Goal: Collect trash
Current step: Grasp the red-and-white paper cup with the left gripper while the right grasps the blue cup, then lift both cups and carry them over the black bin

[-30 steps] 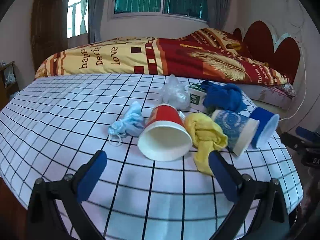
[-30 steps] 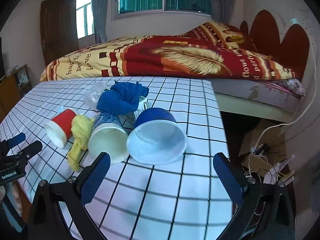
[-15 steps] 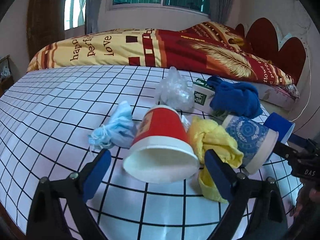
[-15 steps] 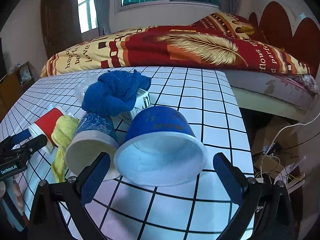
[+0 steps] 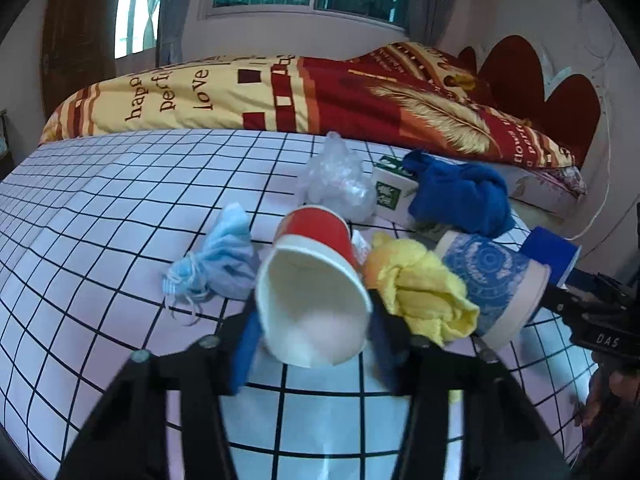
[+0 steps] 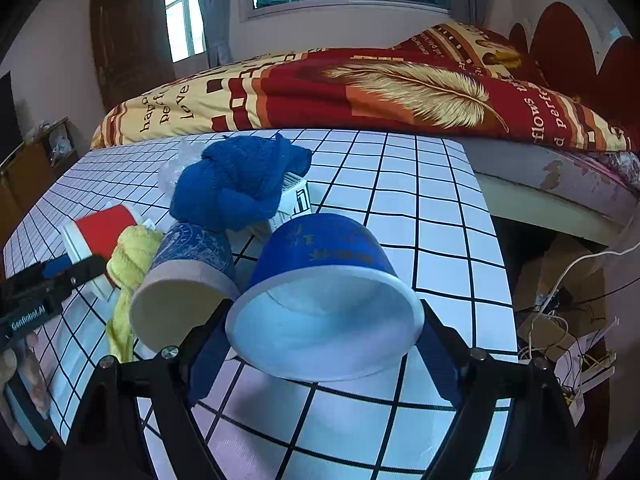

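A red paper cup [image 5: 316, 268] lies on its side on the checked table [image 5: 100, 208], mouth toward me. My left gripper [image 5: 312, 344] has closed on its rim from both sides. A blue paper bowl [image 6: 324, 280] lies on its side near the table's right edge. My right gripper [image 6: 320, 348] has closed on its rim. Between them lie a blue patterned cup [image 5: 492, 280] and a yellow cloth [image 5: 420, 288]. The red cup also shows in the right wrist view [image 6: 100, 232].
A crumpled face mask [image 5: 220, 260], a clear plastic bag [image 5: 336, 180], a small white-green carton [image 5: 390, 192] and a blue cloth [image 5: 460, 196] lie behind the cups. A bed [image 5: 280, 92] stands beyond the table. Cables and boxes [image 6: 560, 320] lie on the floor at the right.
Both grippers moved forward onto the cups and their fingers closed in: the left around the red cup's rim, the right around the blue bowl's rim.
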The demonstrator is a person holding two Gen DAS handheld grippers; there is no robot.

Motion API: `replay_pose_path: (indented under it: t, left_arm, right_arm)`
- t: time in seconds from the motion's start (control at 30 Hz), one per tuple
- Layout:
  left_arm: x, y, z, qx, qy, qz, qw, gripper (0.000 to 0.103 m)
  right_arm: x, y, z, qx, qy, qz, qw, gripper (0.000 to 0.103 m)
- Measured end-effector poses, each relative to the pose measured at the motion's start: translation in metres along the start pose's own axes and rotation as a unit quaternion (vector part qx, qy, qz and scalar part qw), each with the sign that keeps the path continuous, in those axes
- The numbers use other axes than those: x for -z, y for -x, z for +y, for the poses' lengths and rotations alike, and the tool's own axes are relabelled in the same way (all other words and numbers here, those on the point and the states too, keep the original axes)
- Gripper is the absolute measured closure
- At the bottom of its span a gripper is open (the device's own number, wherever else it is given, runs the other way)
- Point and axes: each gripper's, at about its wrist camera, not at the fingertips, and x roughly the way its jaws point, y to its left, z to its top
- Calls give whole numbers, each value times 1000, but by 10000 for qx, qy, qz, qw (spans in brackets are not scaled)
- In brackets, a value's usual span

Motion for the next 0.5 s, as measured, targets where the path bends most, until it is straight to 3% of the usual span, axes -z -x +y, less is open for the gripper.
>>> replay_pose_path:
  t: [0.5]
  left_arm:
    - [8,42,-7,126,-133,-424,9989,59]
  right_arm:
    - [14,42,1,79,5,-242,9997,17]
